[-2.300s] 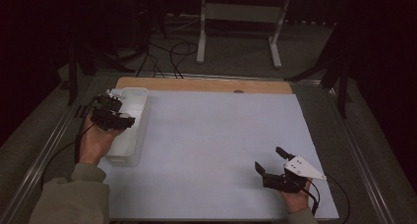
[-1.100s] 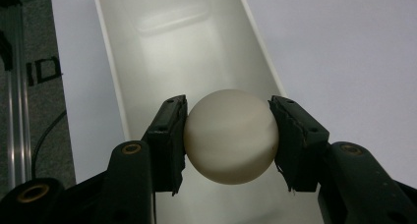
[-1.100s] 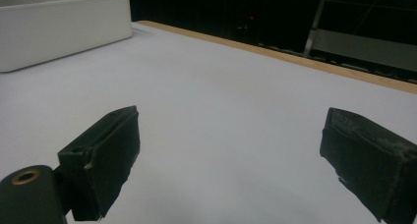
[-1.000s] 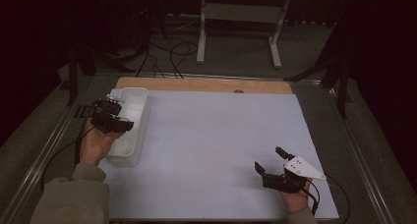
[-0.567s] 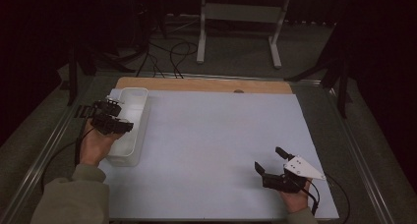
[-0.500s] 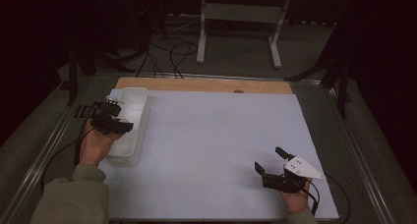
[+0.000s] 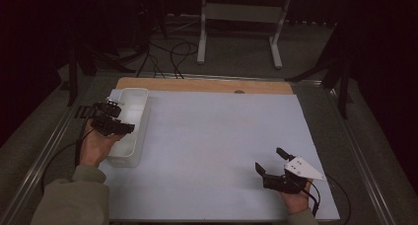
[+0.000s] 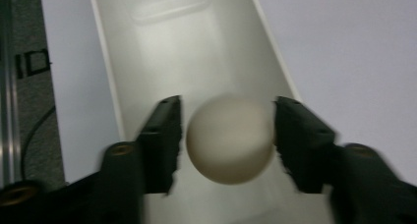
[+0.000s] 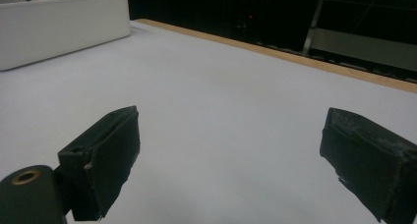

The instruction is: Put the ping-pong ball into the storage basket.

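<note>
A white ball [image 8: 230,138] sits between the two black jaws of my left gripper [image 8: 227,135], which is shut on it. The ball and jaws hang over the inside of a long white tray [image 8: 162,52]. In the high view the left gripper [image 7: 114,120] is over the left rim of that tray [image 7: 139,117], at the left side of the table. My right gripper [image 7: 272,165] rests low near the front right of the white table sheet, jaws wide apart. Nothing lies between its jaws [image 9: 228,160].
The white sheet [image 7: 217,136] covers most of the table, with a wooden strip [image 7: 207,85] along the far edge. Metal rails run down both sides. The tray [image 9: 59,22] shows far off at upper left in the right gripper view. Cables and stand legs lie beyond the table.
My left gripper has drifted slightly toward the near side over the tray. The right gripper has stayed still.
</note>
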The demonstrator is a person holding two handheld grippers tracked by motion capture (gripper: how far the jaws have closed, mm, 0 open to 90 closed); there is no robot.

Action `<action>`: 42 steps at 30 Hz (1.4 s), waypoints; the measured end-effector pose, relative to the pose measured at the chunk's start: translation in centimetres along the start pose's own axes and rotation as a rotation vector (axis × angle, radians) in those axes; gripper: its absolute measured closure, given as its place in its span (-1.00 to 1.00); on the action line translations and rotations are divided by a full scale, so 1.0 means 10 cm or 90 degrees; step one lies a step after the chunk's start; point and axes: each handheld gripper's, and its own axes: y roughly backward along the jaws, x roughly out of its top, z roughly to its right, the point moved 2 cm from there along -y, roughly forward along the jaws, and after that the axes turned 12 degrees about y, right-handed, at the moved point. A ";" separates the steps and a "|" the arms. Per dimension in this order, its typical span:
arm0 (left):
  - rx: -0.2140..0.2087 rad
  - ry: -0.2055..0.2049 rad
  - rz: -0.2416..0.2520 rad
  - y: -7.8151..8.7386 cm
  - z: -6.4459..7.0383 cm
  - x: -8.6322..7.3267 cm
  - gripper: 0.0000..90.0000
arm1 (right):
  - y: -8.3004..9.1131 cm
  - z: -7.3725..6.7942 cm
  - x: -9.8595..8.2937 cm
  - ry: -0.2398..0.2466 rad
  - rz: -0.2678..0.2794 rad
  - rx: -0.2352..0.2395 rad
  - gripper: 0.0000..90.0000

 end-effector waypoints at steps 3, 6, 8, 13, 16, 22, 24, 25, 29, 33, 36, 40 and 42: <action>0.019 0.001 0.010 -0.01 0.00 0.01 -0.74 | 0.00 0.00 0.00 0.000 0.000 0.000 -0.82; 0.024 0.007 0.009 -0.01 -0.01 0.02 -0.96 | 0.00 0.00 0.00 0.001 0.000 0.001 -0.82; 0.023 0.004 0.011 0.00 0.00 0.01 -1.00 | 0.00 0.00 0.00 0.001 0.000 0.001 -0.82; 0.022 0.004 0.021 0.02 0.00 0.02 -1.00 | 0.00 0.00 0.00 0.001 0.001 0.001 -0.82; 0.018 0.001 0.031 0.03 0.01 0.02 -1.00 | 0.00 0.00 0.00 0.000 0.001 0.001 -0.83; 0.016 -0.002 0.042 0.05 0.01 0.03 -1.00 | 0.00 0.00 0.00 0.001 0.001 0.001 -0.83; 0.017 -0.004 0.045 0.05 0.01 0.03 -1.00 | 0.00 0.00 0.00 0.001 0.001 0.001 -0.83; 0.014 -0.003 0.047 0.05 0.01 0.03 -1.00 | 0.00 0.00 0.00 0.000 0.001 0.001 -0.82; 0.011 -0.003 0.047 0.05 0.02 0.03 -1.00 | 0.00 0.00 0.00 0.000 0.001 0.001 -0.83; 0.012 -0.005 0.047 0.06 0.02 0.03 -1.00 | -0.01 0.00 0.00 0.001 0.001 0.001 -0.83; 0.011 -0.005 0.053 0.07 0.02 0.03 -1.00 | 0.00 0.00 0.00 0.000 0.001 0.002 -0.83; 0.007 -0.010 0.057 0.08 0.03 0.03 -1.00 | 0.00 0.00 0.00 0.000 0.001 0.002 -0.83; 0.004 -0.009 0.063 0.08 0.03 0.04 -1.00 | 0.00 0.00 0.00 0.000 0.001 0.002 -0.83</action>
